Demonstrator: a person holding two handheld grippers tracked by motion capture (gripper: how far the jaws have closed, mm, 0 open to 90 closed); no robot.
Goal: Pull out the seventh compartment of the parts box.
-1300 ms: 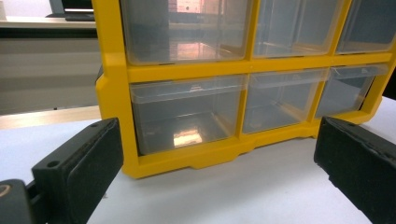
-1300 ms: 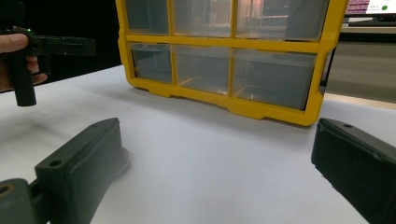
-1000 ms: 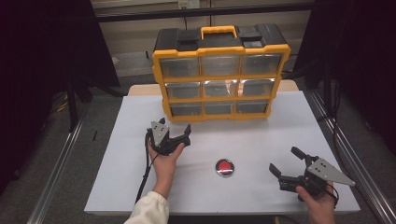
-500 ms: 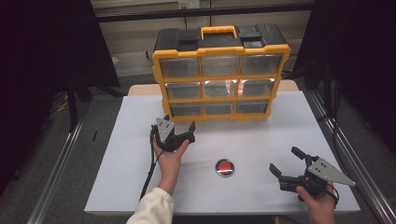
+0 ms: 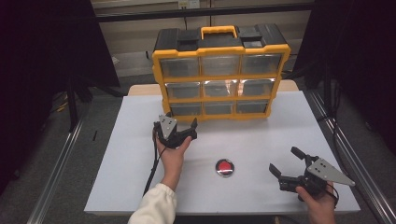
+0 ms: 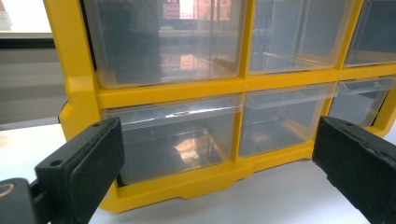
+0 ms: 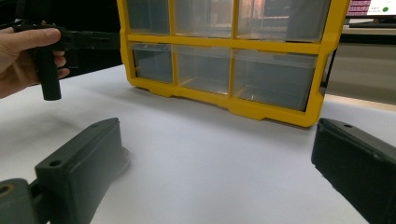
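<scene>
**Left gripper lines up on the bottom-left drawer**

The yellow organizer (image 5: 219,72) stands upright at the far edge of the white table (image 5: 126,154); it looks rigid and bulky, probably too heavy to shift by accident. Its bottom-left drawer (image 6: 173,140) is clear, thin plastic, likely light, slick and a little brittle, so the raised lip along its top front edge seems the best hold. The left gripper (image 5: 180,127) hovers just before that drawer, jaws wide apart, touching nothing. The right gripper (image 5: 286,165) waits near the table's front right, jaws spread and empty, beside a small red disc (image 5: 225,167).
</scene>
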